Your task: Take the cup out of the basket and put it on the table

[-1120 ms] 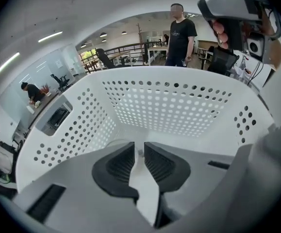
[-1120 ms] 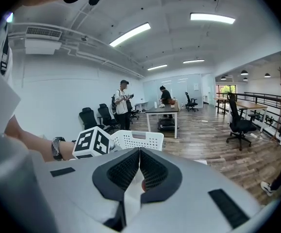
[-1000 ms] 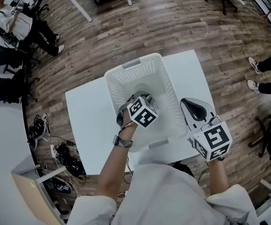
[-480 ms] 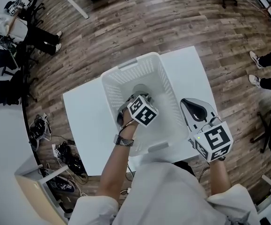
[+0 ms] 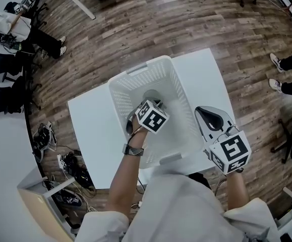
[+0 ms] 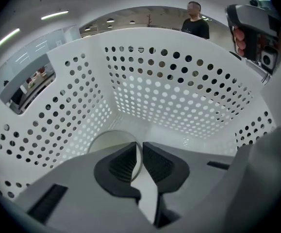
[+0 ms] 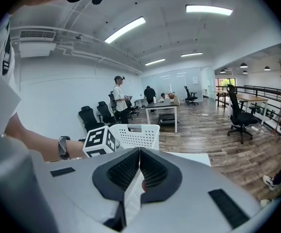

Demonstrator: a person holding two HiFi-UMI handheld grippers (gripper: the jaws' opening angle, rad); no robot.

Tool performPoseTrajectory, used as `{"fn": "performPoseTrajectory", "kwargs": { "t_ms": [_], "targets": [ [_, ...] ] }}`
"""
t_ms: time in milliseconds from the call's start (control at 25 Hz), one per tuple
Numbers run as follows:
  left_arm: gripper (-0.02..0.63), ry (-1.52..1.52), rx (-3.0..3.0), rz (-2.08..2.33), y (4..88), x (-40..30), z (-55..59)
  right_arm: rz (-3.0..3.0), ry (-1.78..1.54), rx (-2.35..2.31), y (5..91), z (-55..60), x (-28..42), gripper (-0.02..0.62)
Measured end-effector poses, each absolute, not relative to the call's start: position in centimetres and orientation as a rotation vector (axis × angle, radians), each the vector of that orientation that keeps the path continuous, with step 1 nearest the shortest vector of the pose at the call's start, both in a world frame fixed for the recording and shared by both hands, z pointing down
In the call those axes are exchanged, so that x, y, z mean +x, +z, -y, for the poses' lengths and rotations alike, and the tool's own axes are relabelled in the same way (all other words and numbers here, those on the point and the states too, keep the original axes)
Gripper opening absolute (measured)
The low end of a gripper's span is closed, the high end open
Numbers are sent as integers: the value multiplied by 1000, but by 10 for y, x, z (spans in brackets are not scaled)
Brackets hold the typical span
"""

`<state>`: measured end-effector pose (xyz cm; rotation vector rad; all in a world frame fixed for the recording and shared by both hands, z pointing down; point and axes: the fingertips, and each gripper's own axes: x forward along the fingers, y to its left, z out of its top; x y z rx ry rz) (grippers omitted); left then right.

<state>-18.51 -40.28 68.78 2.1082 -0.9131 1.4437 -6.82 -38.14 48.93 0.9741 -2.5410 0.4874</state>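
A white perforated basket (image 5: 140, 67) stands on the white table (image 5: 93, 135). My left gripper (image 5: 152, 104) reaches down inside it. In the left gripper view the basket walls (image 6: 179, 91) surround the left gripper (image 6: 141, 145), whose jaws are closed on the thin wall of a pale round cup (image 6: 108, 142) on the basket floor. In the head view the cup (image 5: 154, 95) shows just beyond the marker cube. My right gripper (image 5: 200, 110) hovers outside the basket's right side over the table, shut and empty. The right gripper view shows the right gripper (image 7: 140, 152) and the basket (image 7: 140, 135) behind it.
Bare table lies left (image 5: 88, 120) and right (image 5: 211, 79) of the basket. Shoes and cables (image 5: 50, 145) lie on the wooden floor at left. A person sits at top left (image 5: 7, 21), and someone's feet (image 5: 287, 82) are at right. Office chairs and a desk (image 7: 162, 108) stand far off.
Almost nothing differs. My left gripper stays low inside the basket at the cup, the right gripper holds its place, and only the head view has shifted slightly.
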Motion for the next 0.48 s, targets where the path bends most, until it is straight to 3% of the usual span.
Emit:
{"fn": "performPoseTrajectory", "kwargs": {
  "t_ms": [480],
  "targets": [
    [20,1469,2122,923,687,-184,402,2535,489,967,491,377,-64,17]
  ]
}}
